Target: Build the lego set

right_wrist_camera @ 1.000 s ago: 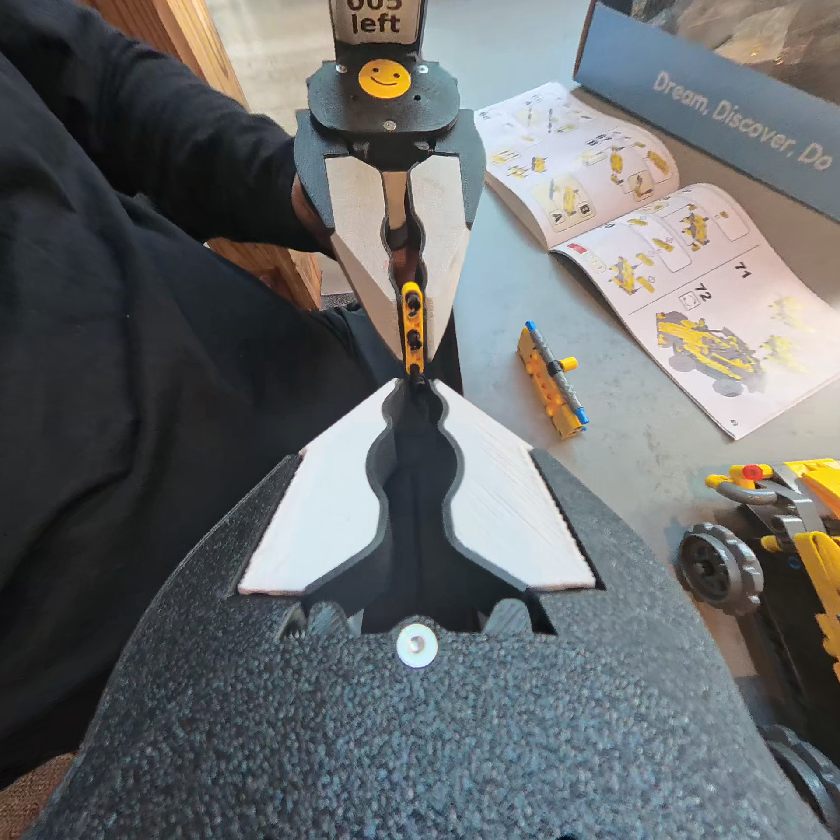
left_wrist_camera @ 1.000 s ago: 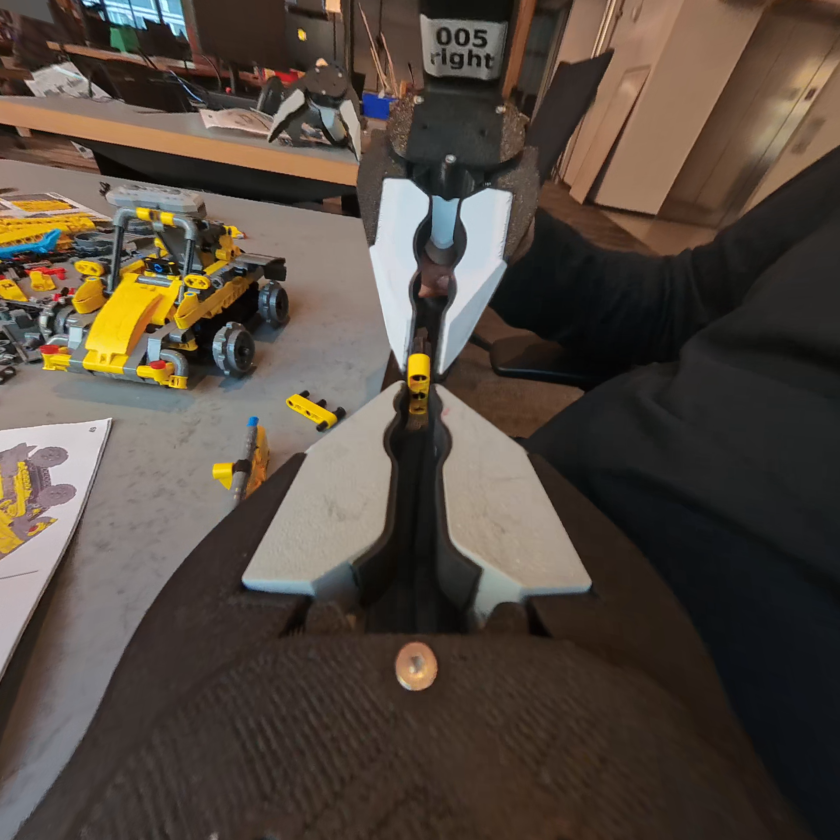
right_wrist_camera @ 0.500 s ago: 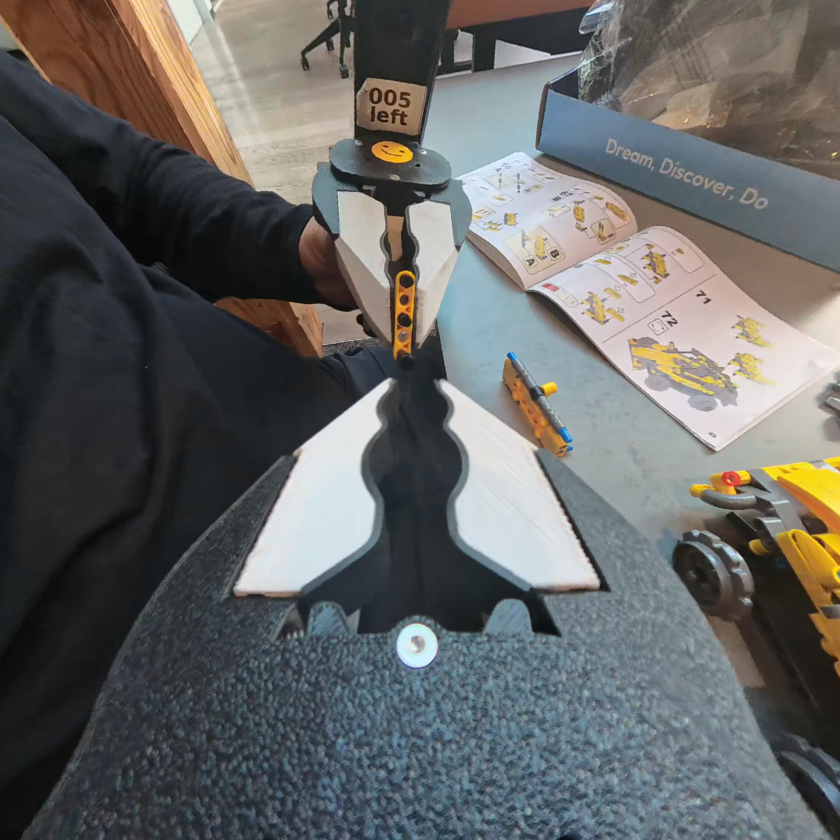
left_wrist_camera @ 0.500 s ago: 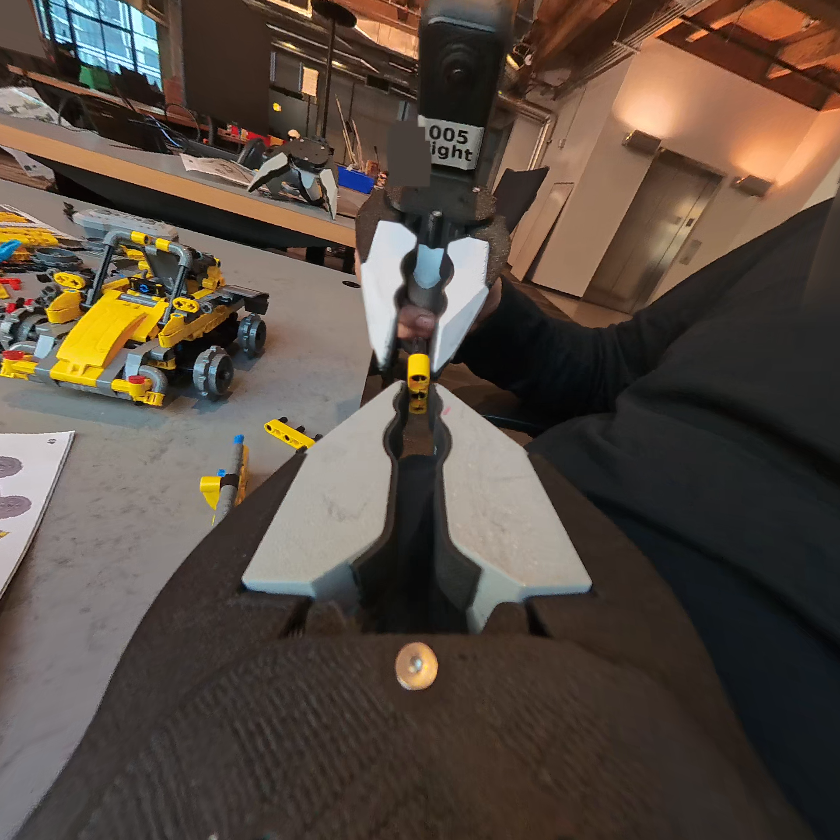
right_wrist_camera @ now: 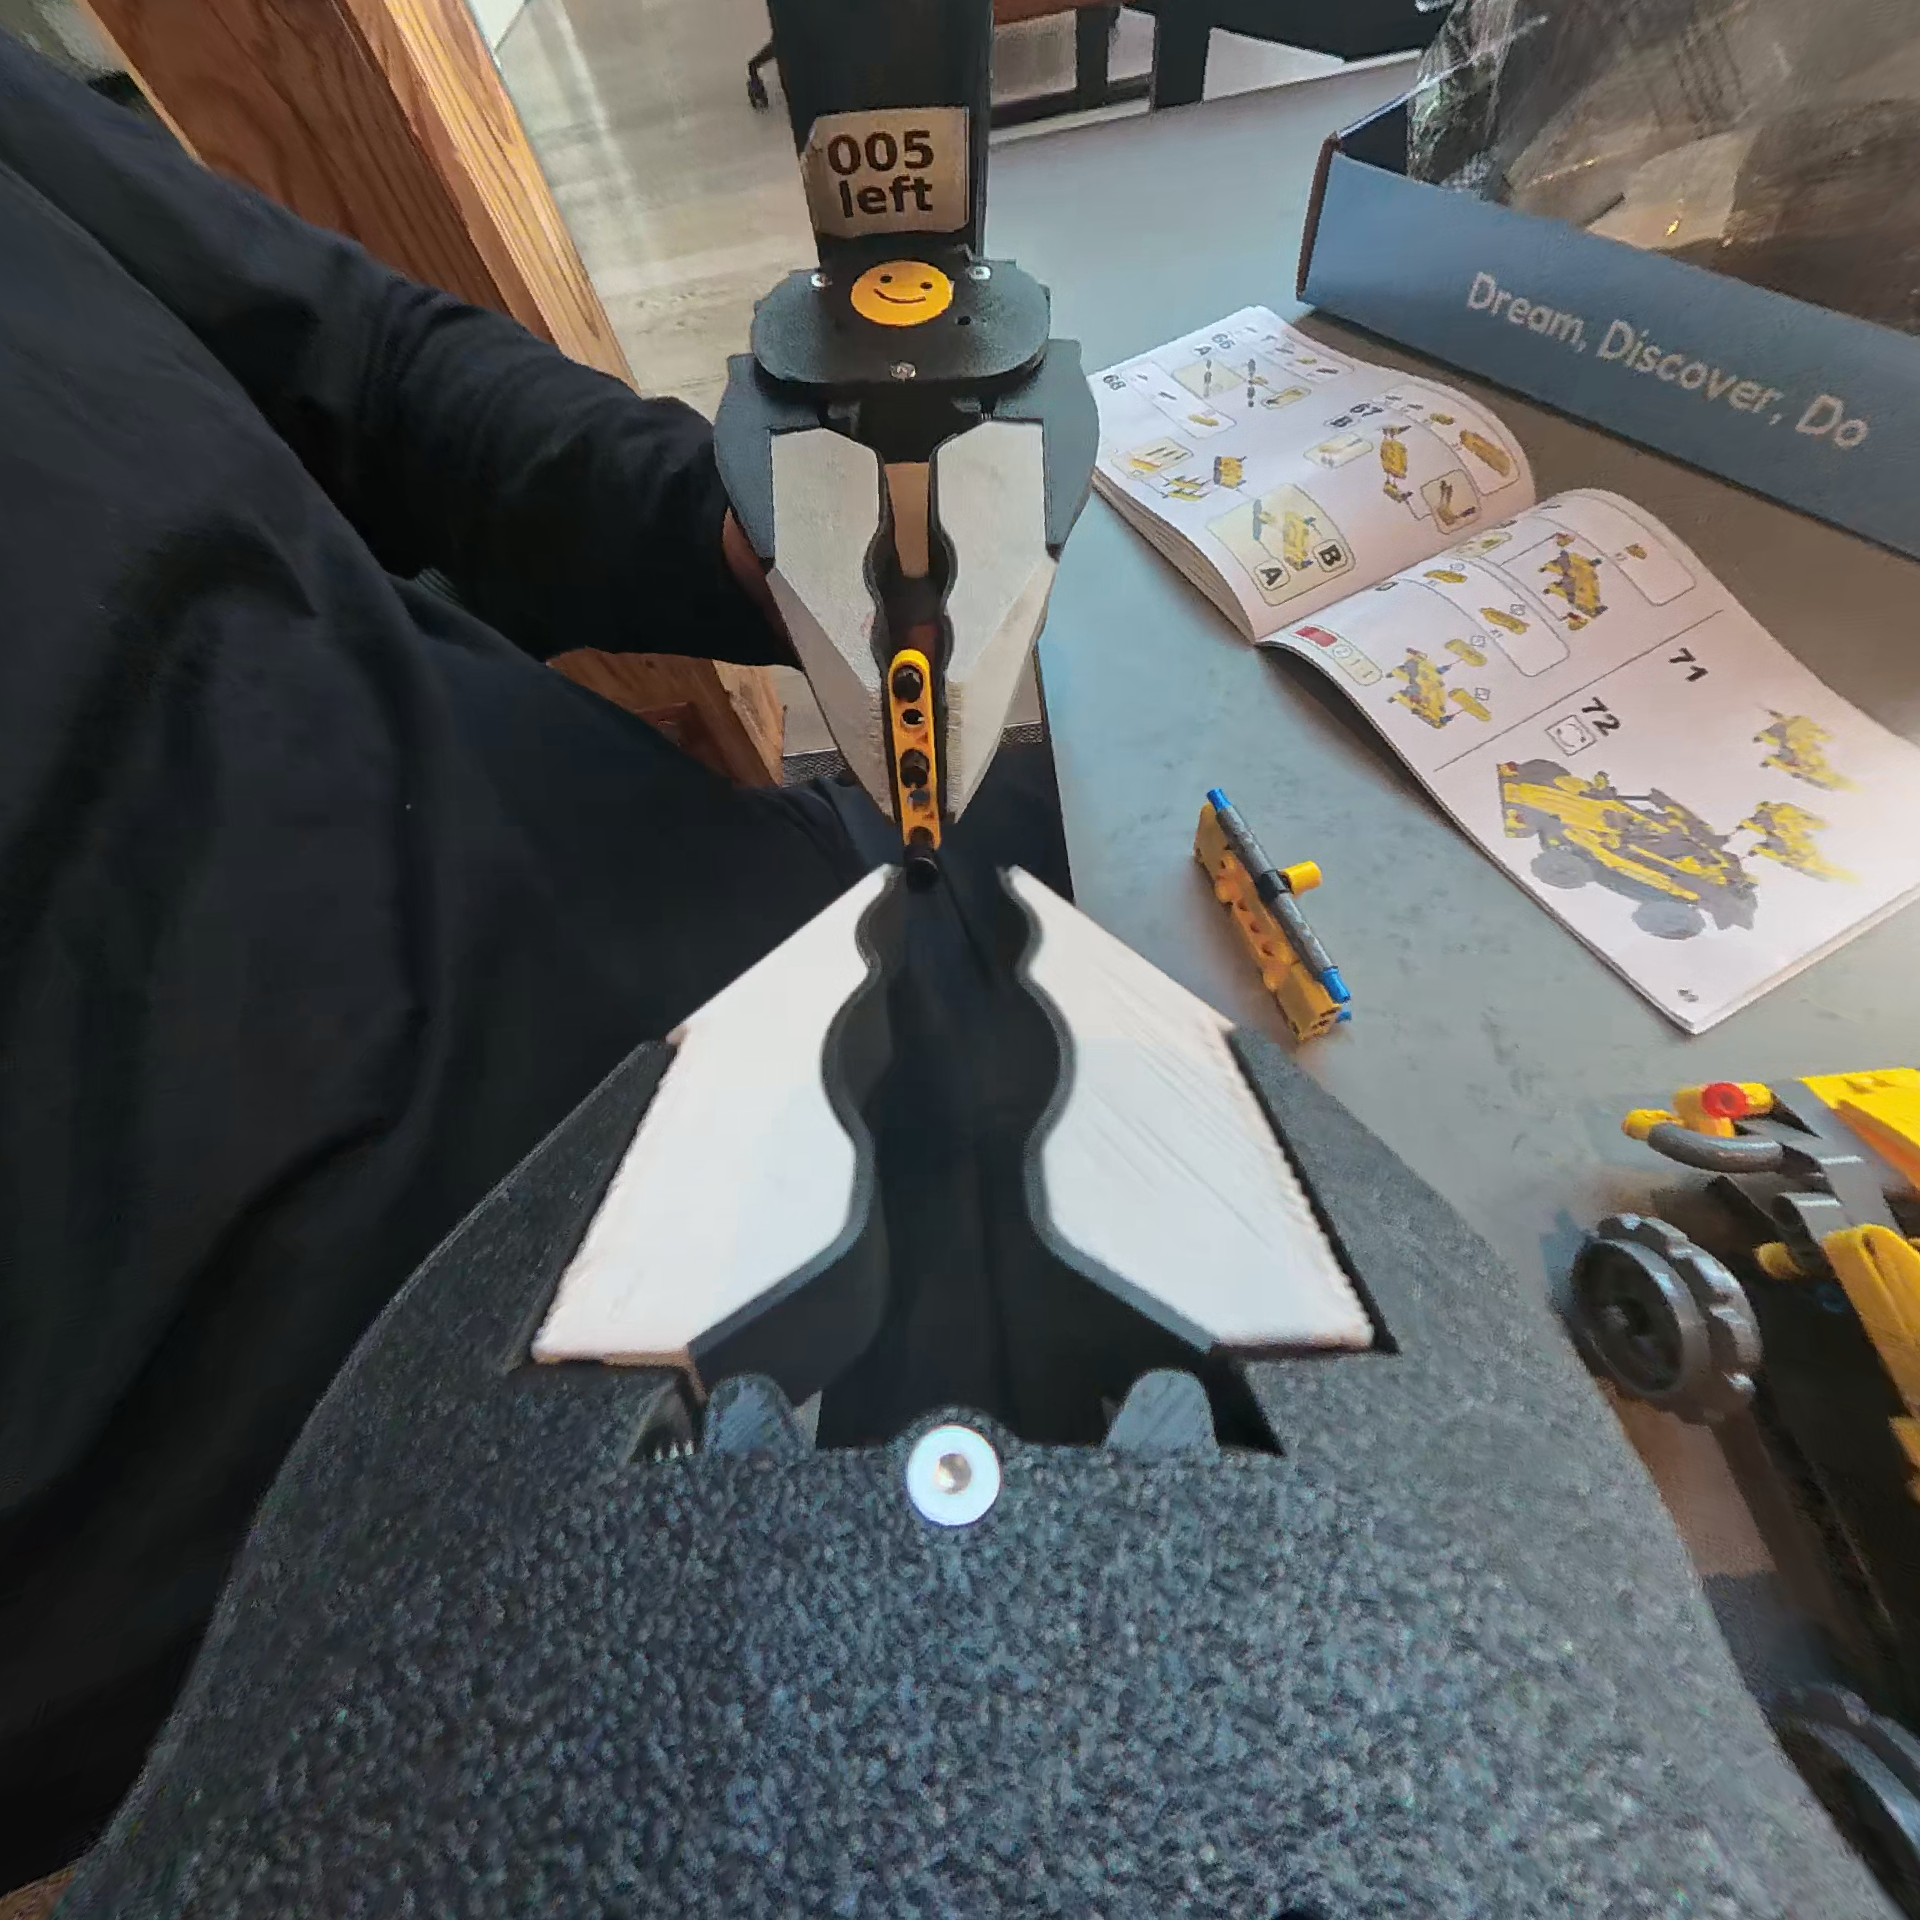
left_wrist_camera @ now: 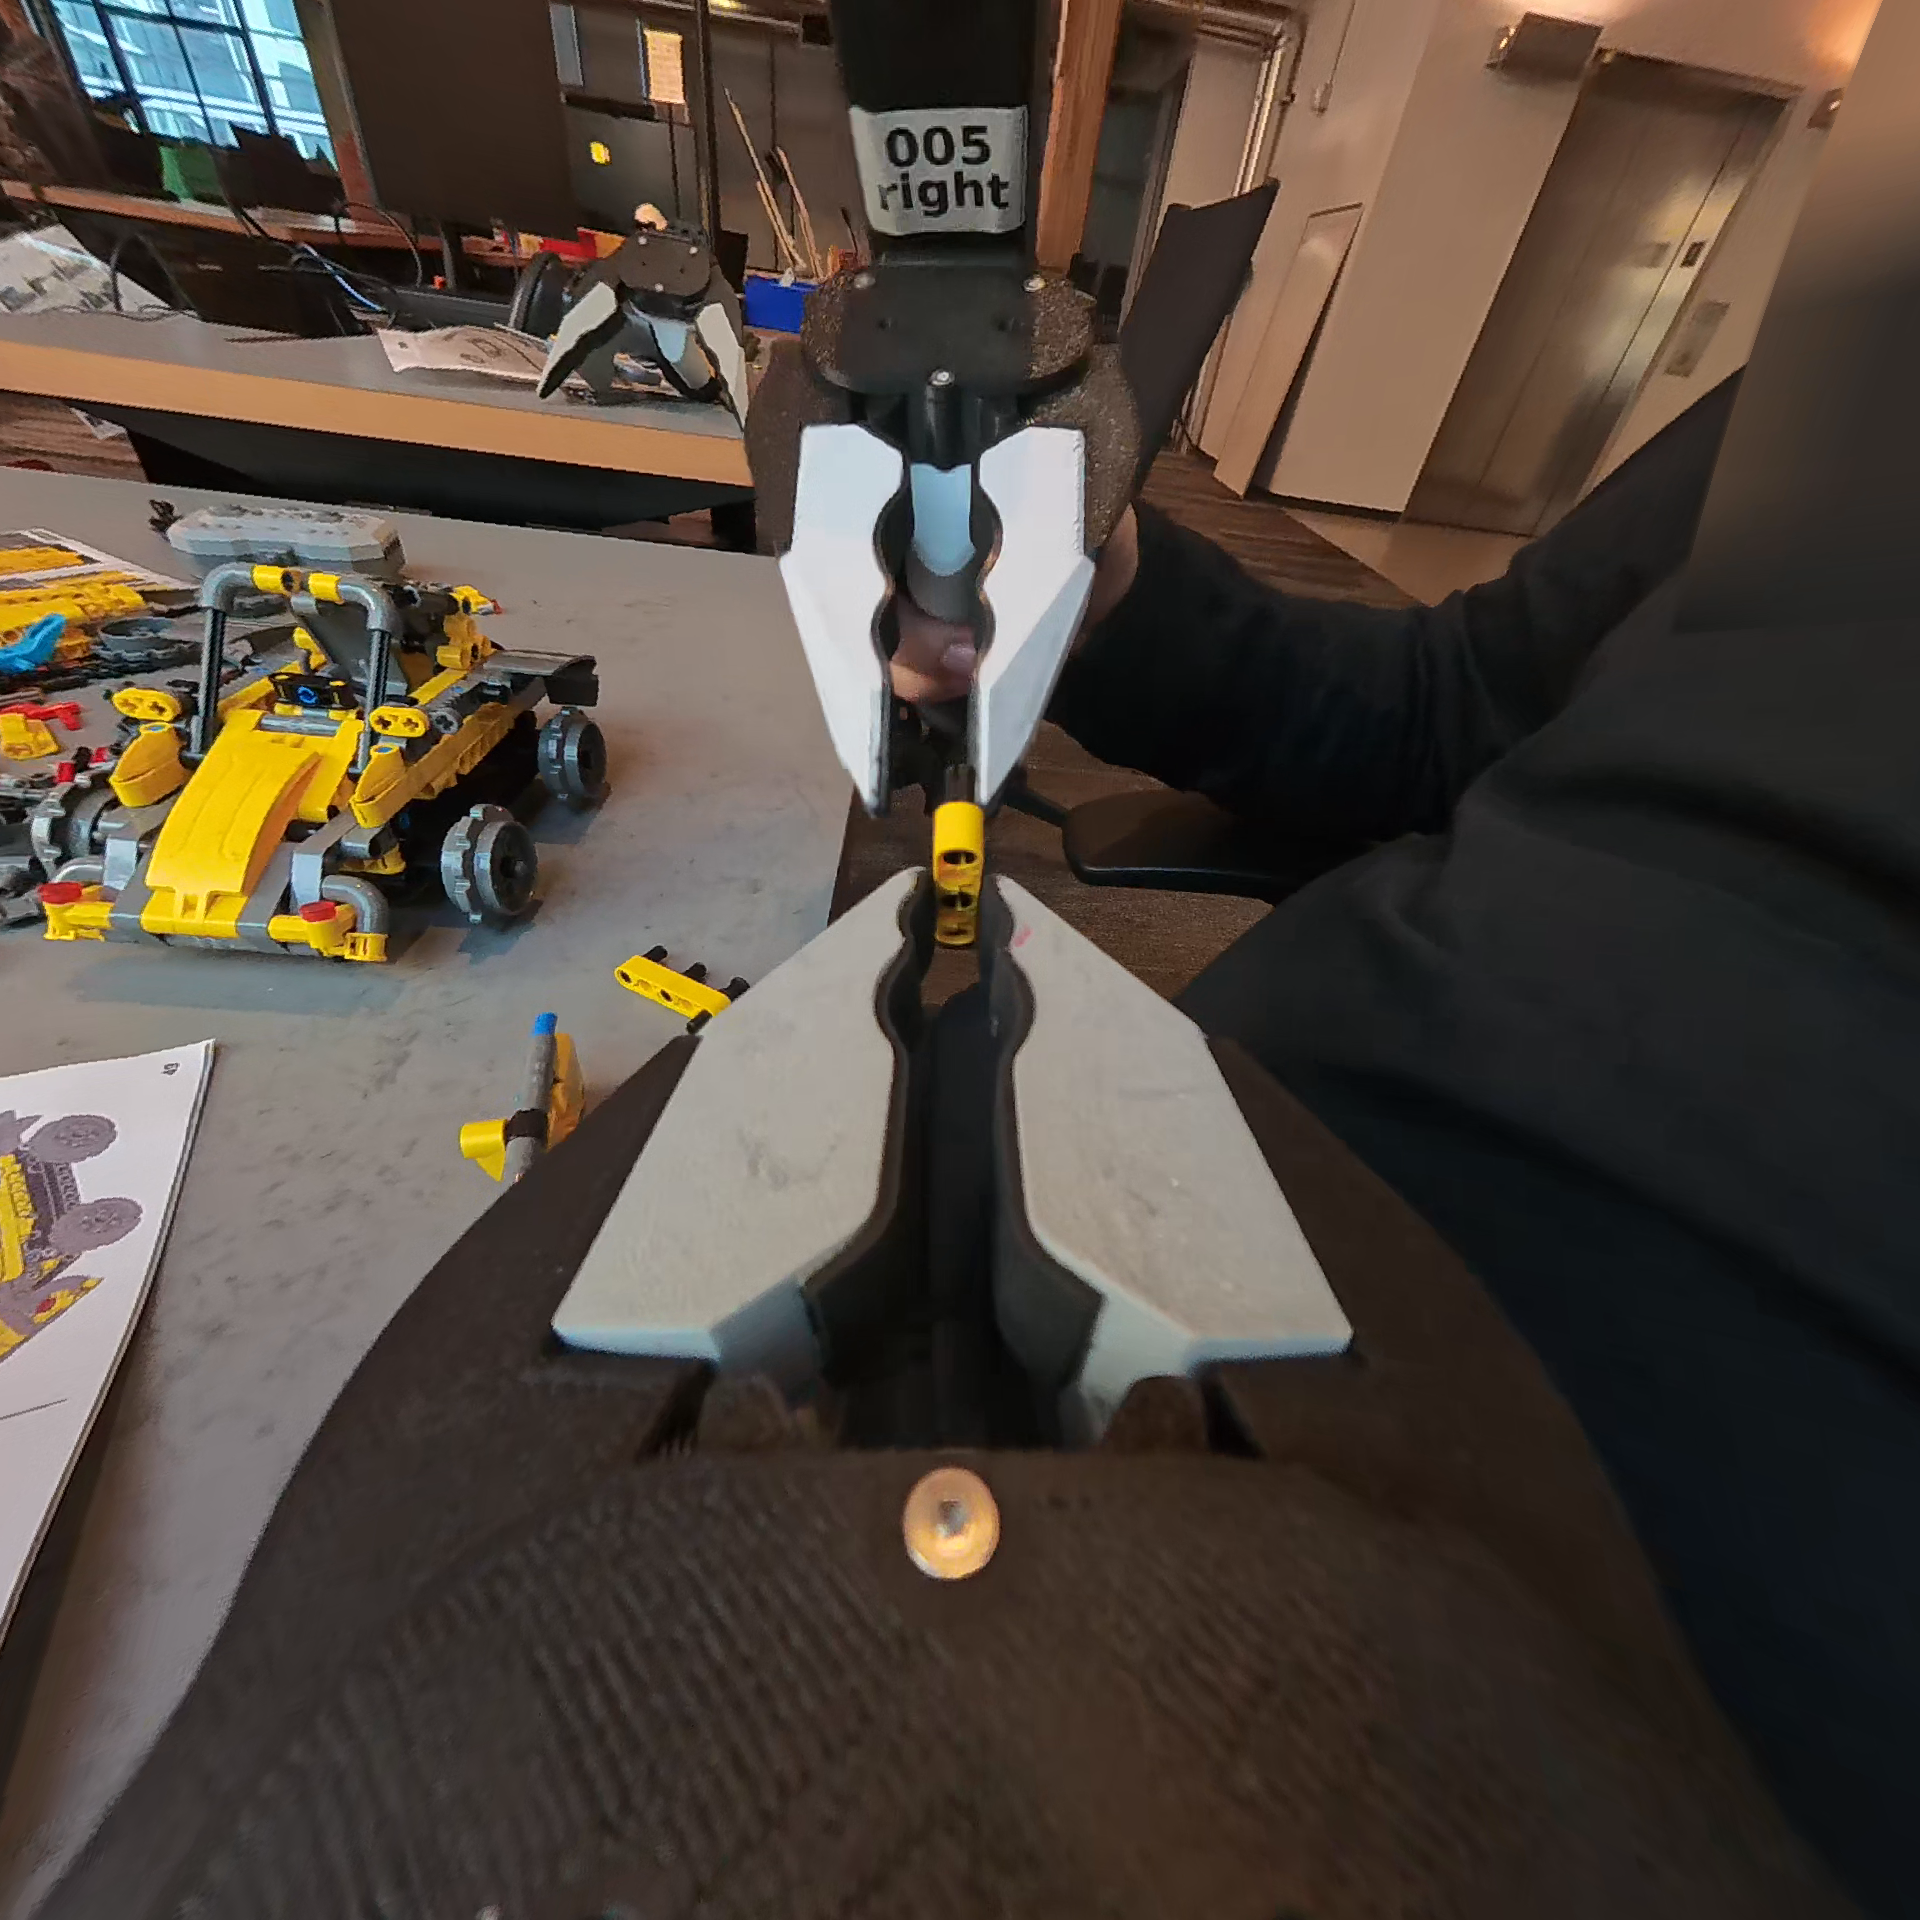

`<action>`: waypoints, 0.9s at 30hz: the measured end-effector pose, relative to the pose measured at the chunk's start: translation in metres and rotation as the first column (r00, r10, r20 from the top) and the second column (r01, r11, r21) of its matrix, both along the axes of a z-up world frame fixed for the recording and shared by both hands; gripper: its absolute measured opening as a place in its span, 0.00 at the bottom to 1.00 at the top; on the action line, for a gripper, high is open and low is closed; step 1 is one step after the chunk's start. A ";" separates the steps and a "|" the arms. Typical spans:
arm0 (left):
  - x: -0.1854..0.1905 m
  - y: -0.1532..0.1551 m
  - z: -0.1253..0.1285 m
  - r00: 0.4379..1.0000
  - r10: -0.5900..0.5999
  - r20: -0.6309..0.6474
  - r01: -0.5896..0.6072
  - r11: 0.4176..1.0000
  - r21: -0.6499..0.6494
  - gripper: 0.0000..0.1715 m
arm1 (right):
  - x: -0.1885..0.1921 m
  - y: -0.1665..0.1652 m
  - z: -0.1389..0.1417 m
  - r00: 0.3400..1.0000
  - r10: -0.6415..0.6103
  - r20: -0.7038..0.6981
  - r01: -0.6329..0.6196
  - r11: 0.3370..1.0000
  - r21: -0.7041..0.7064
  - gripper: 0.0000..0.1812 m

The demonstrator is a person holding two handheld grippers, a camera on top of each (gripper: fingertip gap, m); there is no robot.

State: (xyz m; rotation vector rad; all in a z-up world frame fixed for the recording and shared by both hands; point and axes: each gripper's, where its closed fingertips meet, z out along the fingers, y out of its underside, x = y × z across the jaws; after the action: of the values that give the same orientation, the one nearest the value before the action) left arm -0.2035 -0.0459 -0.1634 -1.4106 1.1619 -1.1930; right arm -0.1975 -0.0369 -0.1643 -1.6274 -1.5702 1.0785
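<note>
Yellow holed plastic beam (right_wrist_camera: 914, 750) clenched in left tool (left_wrist_camera: 958, 902) off grey counter (left_wrist_camera: 343, 1039) edge, right tool (right_wrist_camera: 940, 883) parted just beside black pin at its tip, blue cardboard box (right_wrist_camera: 1600, 332) holding plastic bags, office room

We note a grey table (left_wrist_camera: 343, 1049) with a scuffed, mottled top. On it stands a yellow and grey brick-built vehicle (left_wrist_camera: 301, 769) on dark wheels, loose small parts (left_wrist_camera: 42, 717) heaped at its far side. Near the table edge lie a short yellow beam with black pins (left_wrist_camera: 675, 985) and a yellow piece with a grey axle (right_wrist_camera: 1273, 914). An open instruction booklet (right_wrist_camera: 1507, 634) lies flat beside a blue cardboard box (right_wrist_camera: 1600, 322).
</note>
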 end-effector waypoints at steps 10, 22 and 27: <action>0.001 -0.002 0.006 1.000 0.020 0.011 -0.021 0.999 0.047 0.03 | -0.001 -0.007 0.006 1.000 0.021 -0.004 -0.021 0.999 0.039 0.08; -0.001 0.001 0.006 0.999 0.033 0.015 -0.033 0.999 0.034 0.03 | -0.003 -0.005 0.002 0.999 -0.010 0.034 0.005 0.993 0.116 0.05; 0.000 0.001 0.007 0.999 0.041 0.018 -0.041 0.999 0.035 0.03 | -0.004 -0.004 0.000 0.999 -0.017 0.042 0.011 0.990 0.141 0.04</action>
State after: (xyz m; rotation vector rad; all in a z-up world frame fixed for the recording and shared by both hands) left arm -0.2040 -0.0449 -0.1564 -1.3888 1.1314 -1.1490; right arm -0.2020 -0.0411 -0.1642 -1.5737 -1.6216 0.9092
